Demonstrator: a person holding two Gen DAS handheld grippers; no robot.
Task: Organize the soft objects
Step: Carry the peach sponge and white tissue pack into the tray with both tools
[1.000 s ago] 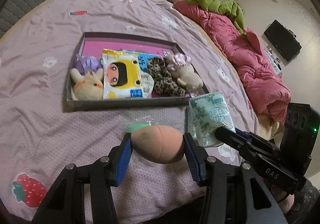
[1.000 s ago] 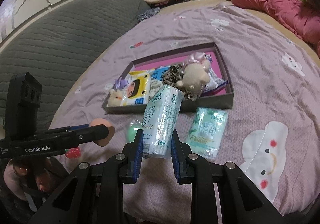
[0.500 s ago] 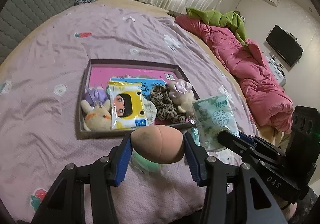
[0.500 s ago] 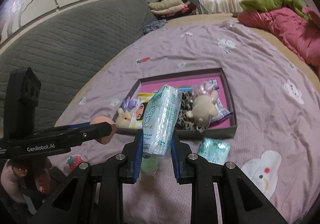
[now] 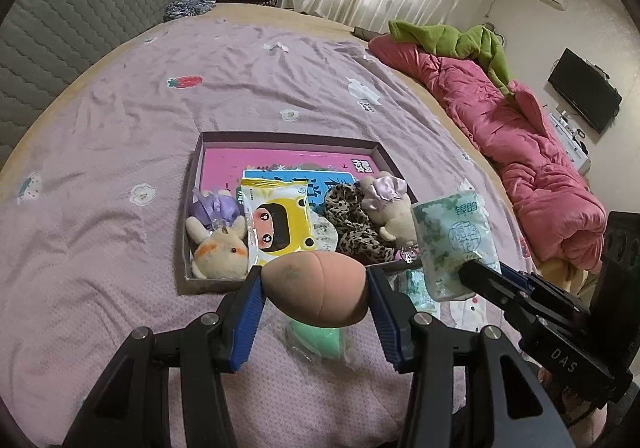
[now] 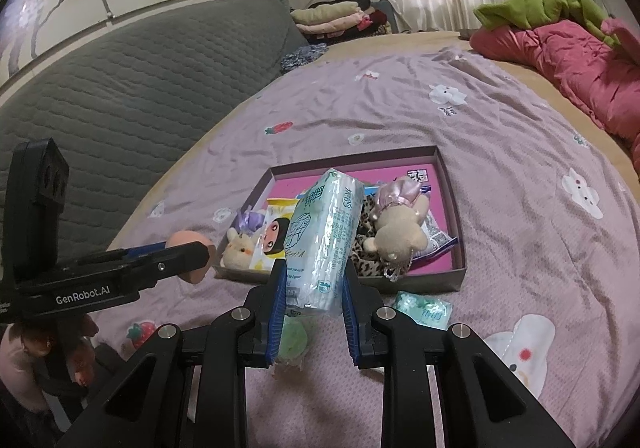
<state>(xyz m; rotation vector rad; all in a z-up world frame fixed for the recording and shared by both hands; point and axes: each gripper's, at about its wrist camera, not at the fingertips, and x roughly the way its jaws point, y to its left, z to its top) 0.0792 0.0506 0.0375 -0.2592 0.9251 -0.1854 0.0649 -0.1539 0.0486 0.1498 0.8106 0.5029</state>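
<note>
Peach sponge (image 5: 318, 290) pinched in left gripper (image 5: 316, 290) jaws; tissue pack (image 6: 322, 244) clamped in right gripper (image 6: 314, 290), both above bed before box (image 6: 460, 272). Lower each into free gaps, release gently.

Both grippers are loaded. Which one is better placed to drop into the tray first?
Probably the left. Its peach sponge is small and hangs just short of the tray's near wall. The right gripper holds a long tissue pack upright over the crowded middle, between the yellow packet and the bear, so it needs more room.
</note>
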